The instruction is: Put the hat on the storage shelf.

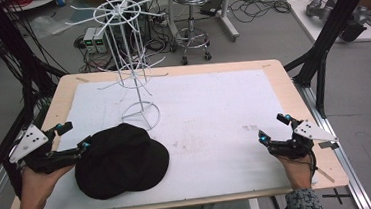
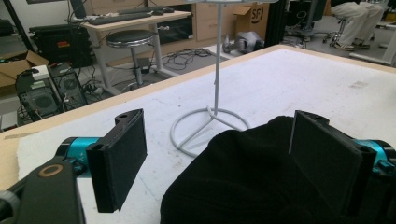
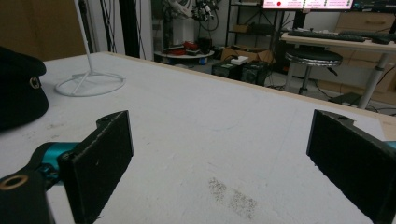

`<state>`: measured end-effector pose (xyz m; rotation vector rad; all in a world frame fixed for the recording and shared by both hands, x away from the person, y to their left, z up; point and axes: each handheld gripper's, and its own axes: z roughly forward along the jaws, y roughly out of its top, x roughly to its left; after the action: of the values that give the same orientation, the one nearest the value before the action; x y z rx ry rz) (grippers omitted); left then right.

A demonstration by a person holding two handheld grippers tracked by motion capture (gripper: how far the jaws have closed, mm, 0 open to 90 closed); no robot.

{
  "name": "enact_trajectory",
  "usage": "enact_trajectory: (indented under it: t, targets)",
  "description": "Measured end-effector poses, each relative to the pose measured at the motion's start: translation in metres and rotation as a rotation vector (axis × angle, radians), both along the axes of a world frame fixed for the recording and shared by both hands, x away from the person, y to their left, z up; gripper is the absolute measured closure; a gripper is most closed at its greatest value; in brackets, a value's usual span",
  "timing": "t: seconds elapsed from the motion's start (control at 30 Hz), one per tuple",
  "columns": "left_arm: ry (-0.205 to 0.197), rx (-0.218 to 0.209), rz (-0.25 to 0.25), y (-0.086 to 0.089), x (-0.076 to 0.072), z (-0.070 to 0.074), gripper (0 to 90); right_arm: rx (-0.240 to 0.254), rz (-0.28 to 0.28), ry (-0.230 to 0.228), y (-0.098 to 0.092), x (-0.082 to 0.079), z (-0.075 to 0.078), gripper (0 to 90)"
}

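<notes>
High view: your hat (image 1: 121, 160) lies near the table's (image 1: 282, 84) front-left edge, just in front of the rack (image 1: 131, 58); your left gripper (image 1: 73, 136) is agape beside its rim, your right gripper (image 1: 274, 127) agape over bare table near the right edge.
Left gripper view: jaws straddle the hat (image 2: 247, 177); one pad touches the cloth.
Right gripper view: jaws wide, nothing between them.
Handling: it looks soft, light and floppy; pinch the brim, not the crown.

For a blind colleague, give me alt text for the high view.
A black hat lies on a white-covered table before a white wire rack. The left gripper sits open beside the hat; the right gripper is open at the table's right.
</notes>
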<state>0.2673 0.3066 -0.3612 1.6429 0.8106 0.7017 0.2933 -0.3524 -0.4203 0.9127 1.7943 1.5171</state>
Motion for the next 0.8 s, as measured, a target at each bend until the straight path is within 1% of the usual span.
enact_trajectory:
  t: [0.1, 0.13, 0.17, 0.2, 0.3, 0.4, 0.47, 0.53, 0.57, 0.6, 0.67, 0.7, 0.73, 0.77, 0.8]
  targets:
    - [0.004, 0.005, -0.013, 0.001, 0.0, -0.001, 19.9, 0.002, -0.003, 0.009, 0.001, 0.0, 0.0, 6.3]
    - [0.004, 0.009, -0.027, 0.0, 0.0, -0.002, 20.6, 0.0, -0.001, 0.006, 0.0, 0.001, 0.0, 6.3]
    - [0.004, 0.009, -0.027, 0.0, 0.0, -0.002, 21.6, -0.004, -0.003, 0.005, 0.001, 0.001, 0.0, 6.3]
    - [0.003, 0.017, -0.038, 0.0, 0.0, -0.002, 21.8, -0.006, 0.0, 0.004, 0.001, 0.0, 0.0, 6.3]
    - [0.007, 0.015, -0.044, -0.003, 0.0, -0.003, 21.9, -0.006, 0.002, 0.001, 0.001, 0.0, 0.0, 6.3]
    - [0.02, 0.019, -0.059, -0.005, 0.001, -0.004, 21.9, -0.005, 0.003, 0.009, 0.002, 0.001, -0.001, 6.3]
    - [0.034, 0.025, -0.07, -0.007, 0.001, -0.007, 21.9, -0.004, 0.006, 0.006, 0.002, 0.002, -0.001, 6.3]
    - [0.045, 0.034, -0.094, -0.009, 0.001, -0.011, 21.9, -0.001, 0.002, 0.01, 0.002, 0.002, -0.001, 6.3]
    - [0.055, 0.039, -0.104, -0.01, 0.002, -0.013, 22.1, -0.003, 0.006, 0.003, 0.002, 0.003, -0.001, 6.3]
    - [0.062, 0.038, -0.108, -0.011, 0.002, -0.015, 22.8, -0.001, 0.005, 0.004, 0.003, 0.003, -0.001, 6.3]
    - [0.08, 0.052, -0.121, -0.013, 0.002, -0.019, 22.9, -0.003, 0.002, 0.001, 0.003, 0.004, 0.0, 6.3]
    - [0.087, 0.051, -0.122, -0.015, 0.003, -0.02, 22.9, 0.002, 0.006, 0.003, 0.004, 0.005, -0.001, 6.3]
    - [0.105, 0.05, -0.134, -0.016, 0.003, -0.022, 22.9, 0.002, 0.005, 0.004, 0.004, 0.006, -0.001, 6.3]
    - [0.116, 0.058, -0.152, -0.017, 0.003, -0.025, 22.9, -0.002, 0.008, 0.002, 0.005, 0.007, -0.001, 6.3]
    - [0.119, 0.062, -0.16, -0.018, 0.002, -0.026, 22.9, 0.0, 0.008, 0.007, 0.006, 0.008, -0.001, 6.3]
